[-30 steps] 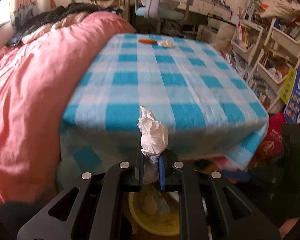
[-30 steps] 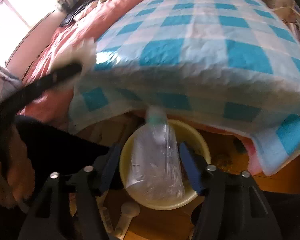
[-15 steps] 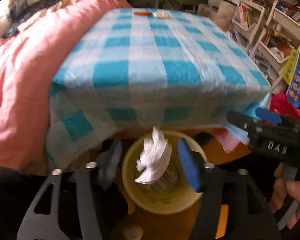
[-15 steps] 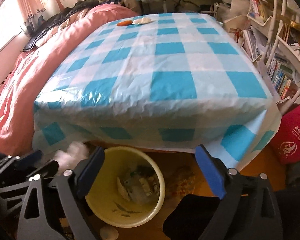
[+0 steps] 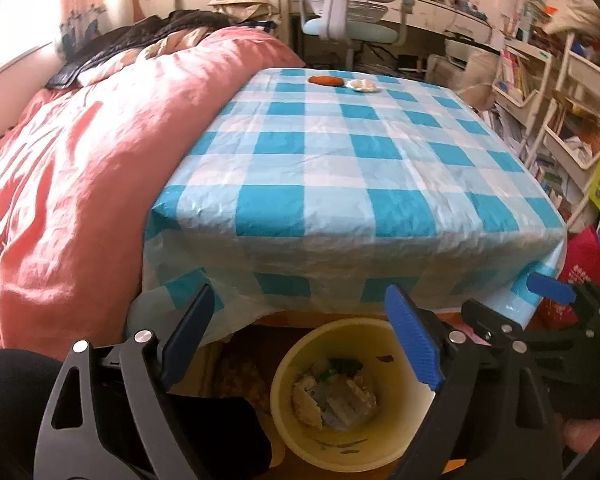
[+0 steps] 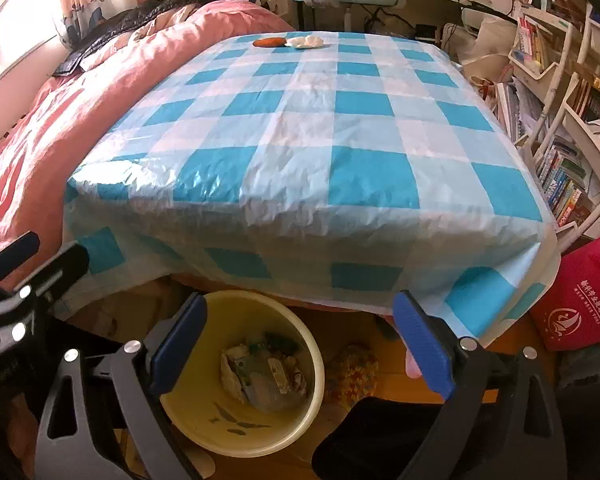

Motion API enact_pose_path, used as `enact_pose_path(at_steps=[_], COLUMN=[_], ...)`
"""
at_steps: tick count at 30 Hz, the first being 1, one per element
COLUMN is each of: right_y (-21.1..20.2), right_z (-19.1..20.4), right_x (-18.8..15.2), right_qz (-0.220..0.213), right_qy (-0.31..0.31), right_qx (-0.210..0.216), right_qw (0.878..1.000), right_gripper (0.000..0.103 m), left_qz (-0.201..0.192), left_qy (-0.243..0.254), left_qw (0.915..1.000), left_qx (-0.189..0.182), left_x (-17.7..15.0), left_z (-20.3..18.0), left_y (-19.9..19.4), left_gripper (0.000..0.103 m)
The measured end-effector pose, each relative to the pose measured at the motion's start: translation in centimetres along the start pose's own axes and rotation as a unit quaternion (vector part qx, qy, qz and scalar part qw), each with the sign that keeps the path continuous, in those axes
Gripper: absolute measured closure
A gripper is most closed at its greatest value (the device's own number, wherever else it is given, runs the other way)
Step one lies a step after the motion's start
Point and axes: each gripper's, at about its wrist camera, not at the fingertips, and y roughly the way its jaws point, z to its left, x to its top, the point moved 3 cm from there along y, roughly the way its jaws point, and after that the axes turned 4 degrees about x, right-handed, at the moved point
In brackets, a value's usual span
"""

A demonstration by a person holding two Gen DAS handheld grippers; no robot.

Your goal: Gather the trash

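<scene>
A yellow bin (image 5: 356, 446) (image 6: 188, 428) stands on the floor under the table's near edge, holding a clear plastic bottle (image 5: 340, 404) (image 6: 266, 394) and crumpled tissue (image 5: 306, 398) (image 6: 232, 372). My left gripper (image 5: 300, 340) is open and empty above the bin. My right gripper (image 6: 300, 340) is open and empty above the bin's right side. An orange wrapper (image 5: 325, 80) (image 6: 269, 42) and a white crumpled tissue (image 5: 363, 85) (image 6: 308, 42) lie at the table's far edge.
The table carries a blue-and-white checked cloth (image 5: 340, 168) (image 6: 308, 140). A pink-quilted bed (image 5: 68, 168) lies to the left. Shelves with books (image 6: 560, 120) and a red bag (image 6: 580, 304) stand on the right. An office chair (image 5: 348, 12) is behind.
My left gripper opened and dropped the white tissue into the bin. My right gripper released the plastic bottle into the bin. Both grippers then rose and tilted up toward the table.
</scene>
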Motion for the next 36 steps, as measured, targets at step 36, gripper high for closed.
enact_pose_path(at_steps=[36], right_y=[-1.6], right_z=[1.0], right_x=[1.0], right_qz=[-0.061], right_qy=[-0.013], right_qx=[-0.009], right_qw=[0.998], right_gripper=[0.011], left_qz=[-0.038], left_qy=[-0.029], left_qw=[0.9988], left_qx=[0.014], left_x=[0.8], left_z=[1.0], left_y=[-1.0], left_gripper=[0.013])
